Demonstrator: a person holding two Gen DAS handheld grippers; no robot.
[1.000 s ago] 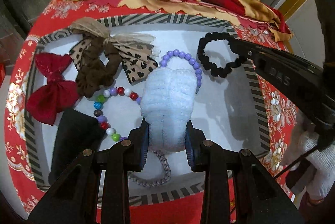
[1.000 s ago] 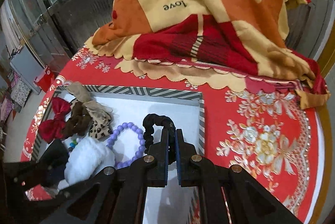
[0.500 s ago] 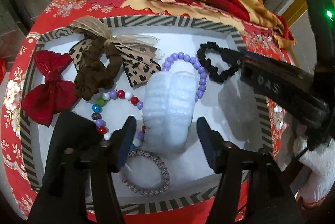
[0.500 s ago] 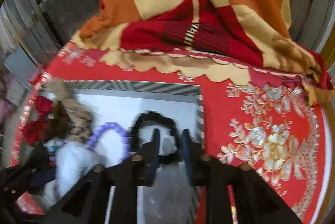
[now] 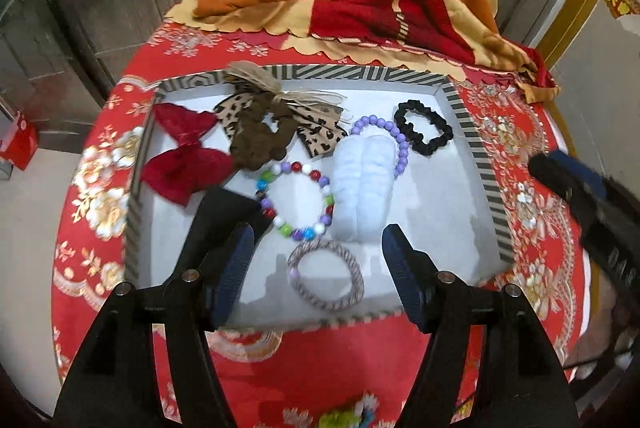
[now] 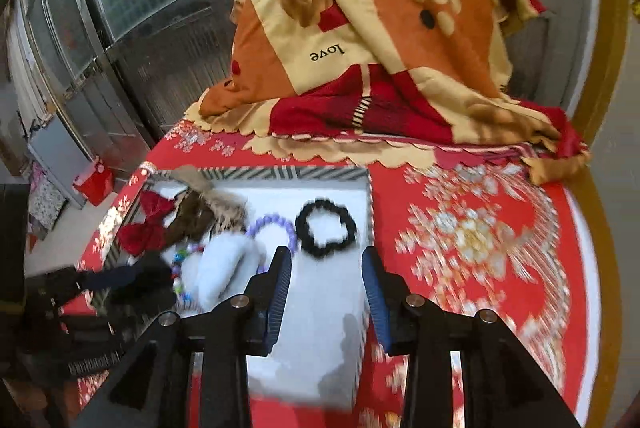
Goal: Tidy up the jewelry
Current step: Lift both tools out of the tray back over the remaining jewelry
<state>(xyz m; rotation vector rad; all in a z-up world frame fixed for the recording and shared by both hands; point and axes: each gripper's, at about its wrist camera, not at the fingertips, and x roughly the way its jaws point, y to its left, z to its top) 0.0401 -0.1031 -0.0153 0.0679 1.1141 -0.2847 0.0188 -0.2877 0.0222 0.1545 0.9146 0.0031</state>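
White and fluffy, the scrunchie [image 5: 364,184] lies in the striped tray [image 5: 486,164], long axis pointing away from the left gripper [image 5: 316,272]. The tray sits on a red floral cloth [image 5: 532,212]. Both the left gripper and the right gripper [image 6: 326,292] have just been opening; nothing is between their fingers.

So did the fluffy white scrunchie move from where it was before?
No. The white scrunchie lies as before across the purple bead bracelet in the striped tray; only the left hand-held gripper has let go and backed off.
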